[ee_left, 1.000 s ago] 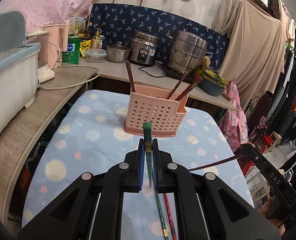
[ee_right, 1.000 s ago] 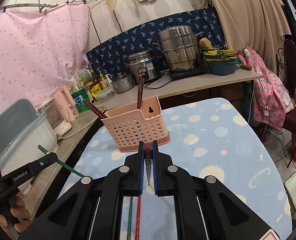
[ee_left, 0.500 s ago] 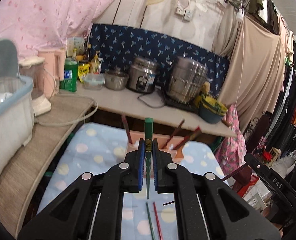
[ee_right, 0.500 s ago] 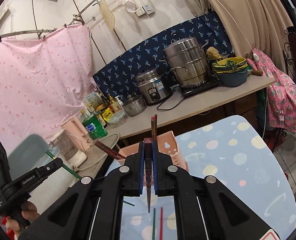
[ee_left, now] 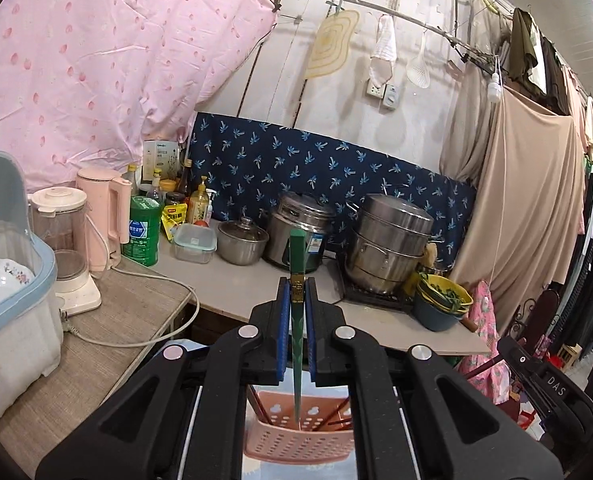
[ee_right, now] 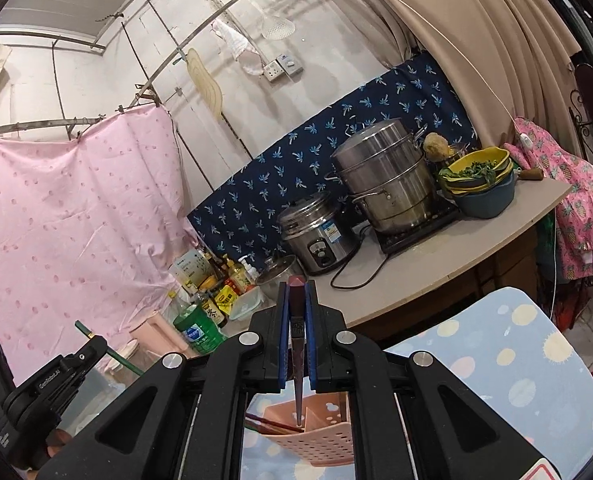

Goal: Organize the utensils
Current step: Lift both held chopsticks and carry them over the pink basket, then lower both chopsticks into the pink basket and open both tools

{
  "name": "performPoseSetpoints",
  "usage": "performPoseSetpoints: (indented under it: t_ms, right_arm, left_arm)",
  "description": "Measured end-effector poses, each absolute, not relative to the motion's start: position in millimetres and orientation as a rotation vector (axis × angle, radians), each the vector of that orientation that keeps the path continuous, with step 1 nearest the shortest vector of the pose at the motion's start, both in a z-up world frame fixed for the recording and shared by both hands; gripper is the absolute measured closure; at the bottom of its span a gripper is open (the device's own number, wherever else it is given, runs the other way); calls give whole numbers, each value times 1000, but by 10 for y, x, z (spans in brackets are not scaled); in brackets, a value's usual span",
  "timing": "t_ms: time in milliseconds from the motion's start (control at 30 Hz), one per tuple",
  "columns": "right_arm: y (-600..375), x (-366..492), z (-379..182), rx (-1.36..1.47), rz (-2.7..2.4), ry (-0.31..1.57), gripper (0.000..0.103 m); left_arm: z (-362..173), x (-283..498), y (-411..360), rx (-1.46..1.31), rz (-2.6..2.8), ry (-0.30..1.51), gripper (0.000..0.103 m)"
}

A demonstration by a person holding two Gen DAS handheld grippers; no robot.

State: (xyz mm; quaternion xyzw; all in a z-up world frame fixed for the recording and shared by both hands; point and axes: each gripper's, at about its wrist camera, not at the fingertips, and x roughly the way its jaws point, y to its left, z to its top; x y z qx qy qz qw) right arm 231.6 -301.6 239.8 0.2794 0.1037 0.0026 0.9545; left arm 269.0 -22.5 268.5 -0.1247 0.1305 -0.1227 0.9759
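My left gripper [ee_left: 296,292] is shut on a green chopstick [ee_left: 297,320], held upright with its tip over the pink perforated utensil basket [ee_left: 296,440]. My right gripper [ee_right: 296,296] is shut on a dark red chopstick [ee_right: 297,360], also upright, its tip over the same basket [ee_right: 320,436]. Several dark red chopsticks [ee_left: 338,420] stand slanted inside the basket. The left gripper [ee_right: 56,376] with its green chopstick shows at the lower left of the right wrist view. The right gripper [ee_left: 544,380] shows at the lower right of the left wrist view.
The basket stands on a table with a blue spotted cloth [ee_right: 516,360]. Behind it a counter [ee_left: 232,280] holds pots, a rice cooker [ee_left: 300,232], a steamer [ee_left: 388,240], bottles, a blender and a pink kettle. A blue-lidded dish box [ee_left: 8,280] is at left.
Both grippers have risen and tilted up, each lifting its chopstick off the table to upright above the basket. The views swung from the table to the wall.
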Motion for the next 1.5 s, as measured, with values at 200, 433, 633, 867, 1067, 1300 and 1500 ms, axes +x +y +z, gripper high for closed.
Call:
performPoseSetpoints:
  t_ms: [200,433,633,867,1067,1300,1500]
  right_arm:
    - [-2970,2619,2166,535,-13,276,96]
    - [-2935,2780,1836,514,-29,361,96]
    - [-2890,2840,1716,495,-35,396,96]
    - [-2854,2857,1684,479,-37,412,94]
    - [-2833,2792,1711,480,-32,398,87]
    - [-2768,2685,1780,469,-6,388,84]
    - [-2657,2543,1812,450,21,389,82]
  left_arm:
    - [2413,2945,-297,-236,-247,328,96]
    - [2124,3083,-349,-231,-265,401,96]
    - [1980,3124,-385,-229,-265,433,96]
    - [1873,3137,-412,-218,-260,464,95]
    - [1824,3119,-389,-219,-258,480,83]
    - [1850,3047,-355,-216,-260,469,70]
    - [1869,2921,-353,-202,-265,466,65]
